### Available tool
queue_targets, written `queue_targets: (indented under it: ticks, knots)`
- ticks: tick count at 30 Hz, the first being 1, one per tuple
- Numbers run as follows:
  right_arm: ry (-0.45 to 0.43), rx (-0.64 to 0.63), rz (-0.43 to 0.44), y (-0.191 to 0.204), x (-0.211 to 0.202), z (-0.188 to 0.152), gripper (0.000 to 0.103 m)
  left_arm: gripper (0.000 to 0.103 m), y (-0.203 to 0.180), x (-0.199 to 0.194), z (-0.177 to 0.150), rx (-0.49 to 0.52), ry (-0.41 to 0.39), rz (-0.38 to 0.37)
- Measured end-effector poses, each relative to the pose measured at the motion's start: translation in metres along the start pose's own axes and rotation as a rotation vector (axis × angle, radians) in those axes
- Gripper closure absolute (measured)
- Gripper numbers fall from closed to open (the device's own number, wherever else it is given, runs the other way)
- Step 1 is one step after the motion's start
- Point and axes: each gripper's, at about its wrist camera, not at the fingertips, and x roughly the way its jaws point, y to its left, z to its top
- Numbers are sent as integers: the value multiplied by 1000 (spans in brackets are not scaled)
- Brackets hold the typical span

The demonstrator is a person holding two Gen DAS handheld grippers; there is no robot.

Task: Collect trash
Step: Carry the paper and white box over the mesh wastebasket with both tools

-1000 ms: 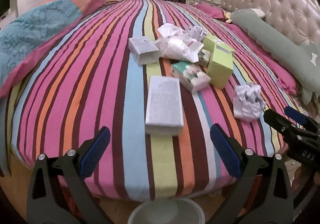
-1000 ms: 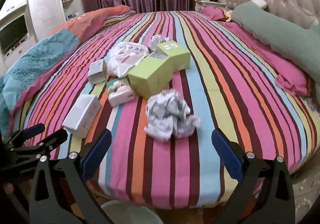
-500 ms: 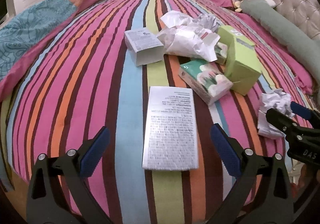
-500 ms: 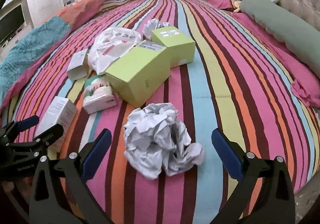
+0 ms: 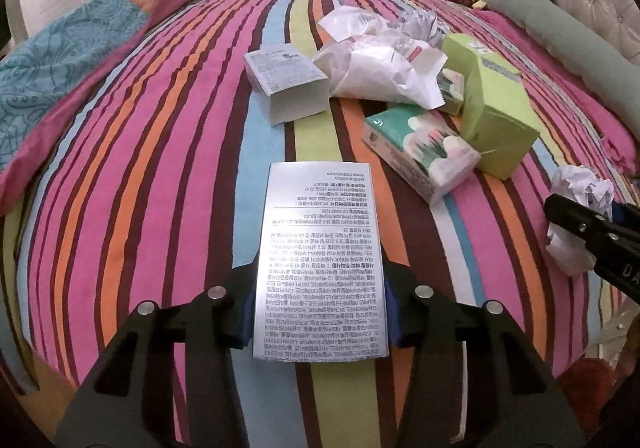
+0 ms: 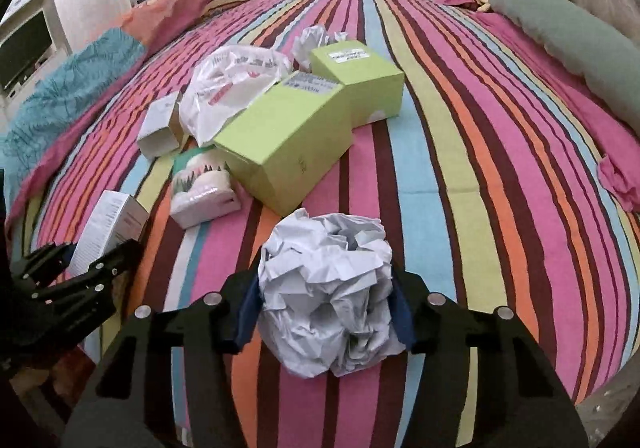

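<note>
- Near the bed's [image 5: 120, 175] front edge, our left gripper [image 5: 318, 312] has just closed across the box [image 5: 320, 260], long axis running straight ahead.
- Our right gripper [image 6: 326, 314] has just closed on the paper ball [image 6: 326, 288].

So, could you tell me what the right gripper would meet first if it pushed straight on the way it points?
The right gripper is already closed on the crumpled paper ball. Beyond the ball, the nearer green box looks next in line, though depth is hard to judge.
</note>
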Motion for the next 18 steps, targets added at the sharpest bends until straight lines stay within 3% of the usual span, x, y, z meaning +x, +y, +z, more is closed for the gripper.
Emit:
queue_targets:
  ticks: [10, 18]
  knots:
    - [-25, 108, 85, -5, -32, -3, 51, 56, -3, -41, -7, 23, -63, -35]
    - [-56, 131, 138, 5, -71, -33, 51, 56, -8, -81, -43, 74, -76, -62]
